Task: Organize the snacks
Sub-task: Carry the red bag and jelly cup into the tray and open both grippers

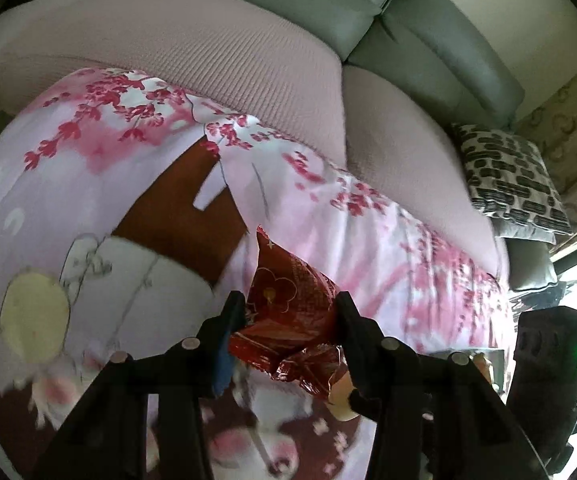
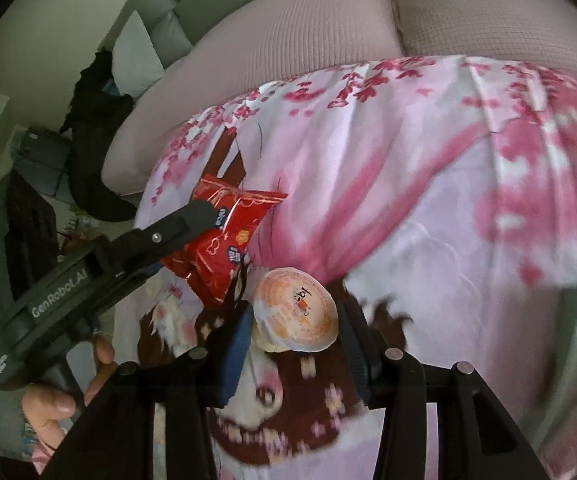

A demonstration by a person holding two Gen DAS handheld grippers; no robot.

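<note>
My left gripper [image 1: 288,312] is shut on a red foil snack packet [image 1: 288,300] and holds it above the pink floral cloth [image 1: 368,248]. In the right wrist view the same left gripper [image 2: 208,208] comes in from the left with the red packet [image 2: 224,240] in its jaws. My right gripper [image 2: 294,316] is shut on a small jelly cup with an orange-and-white lid [image 2: 294,308], held just right of the red packet, over the cloth [image 2: 448,200].
A sofa with pinkish seat cushions [image 1: 208,60] and grey-green back cushions [image 1: 328,0] lies beyond the cloth. A black-and-white patterned pillow [image 1: 508,176] sits at the right. Dark clothing [image 2: 96,120] hangs at the left in the right wrist view.
</note>
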